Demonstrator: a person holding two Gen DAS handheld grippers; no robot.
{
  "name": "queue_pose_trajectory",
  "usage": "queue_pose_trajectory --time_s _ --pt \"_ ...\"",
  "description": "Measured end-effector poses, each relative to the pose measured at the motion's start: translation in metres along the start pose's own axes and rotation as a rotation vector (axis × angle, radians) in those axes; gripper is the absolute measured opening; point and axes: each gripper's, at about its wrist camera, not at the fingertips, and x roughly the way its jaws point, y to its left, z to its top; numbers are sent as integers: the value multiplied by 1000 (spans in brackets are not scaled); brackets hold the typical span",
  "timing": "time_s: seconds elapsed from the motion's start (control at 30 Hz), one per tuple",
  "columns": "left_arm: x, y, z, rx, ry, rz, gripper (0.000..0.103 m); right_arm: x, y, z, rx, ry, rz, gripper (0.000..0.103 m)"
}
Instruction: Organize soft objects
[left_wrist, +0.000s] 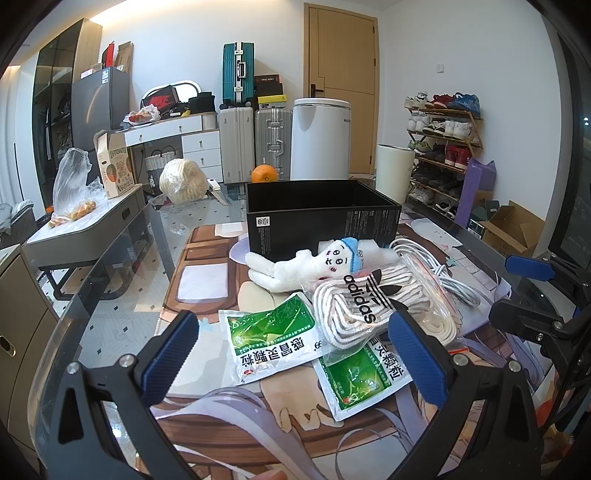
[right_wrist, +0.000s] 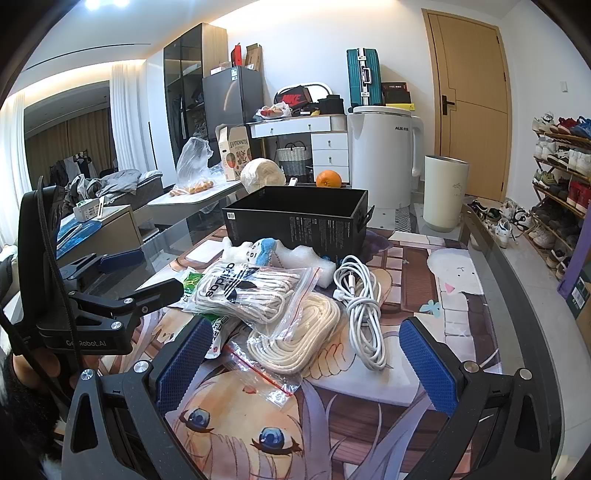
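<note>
An open black box (left_wrist: 321, 218) (right_wrist: 299, 218) stands on the table behind a pile. The pile holds a white plush doll with a blue cap (left_wrist: 314, 264) (right_wrist: 258, 249), a bag of white adidas laces (left_wrist: 365, 306) (right_wrist: 251, 291), a second bag of cream rope (right_wrist: 295, 339), a white cable (left_wrist: 439, 273) (right_wrist: 364, 306), white foam (right_wrist: 306, 258) and two green medicine sachets (left_wrist: 273, 336) (left_wrist: 365, 380). My left gripper (left_wrist: 295, 354) is open and empty, just in front of the sachets. My right gripper (right_wrist: 306, 365) is open and empty, in front of the rope bag and cable.
The glass table carries an anime-print mat (right_wrist: 369, 424). Behind the box stand an orange (left_wrist: 264, 173), a white kettle (right_wrist: 384, 155), a cream cup (right_wrist: 445, 192) and a wrapped pale ball (left_wrist: 183, 181). A shoe rack (left_wrist: 443, 140) is at the right.
</note>
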Motion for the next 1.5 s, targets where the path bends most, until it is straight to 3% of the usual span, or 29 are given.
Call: queue_pose_trajectory --time_s 1.13,1.5 --pt "-2 1 1 24 11 -18 103 0 -9 5 19 10 -22 103" --pt "1 -3 6 113 57 -62 103 2 -13 13 -16 20 -74 103"
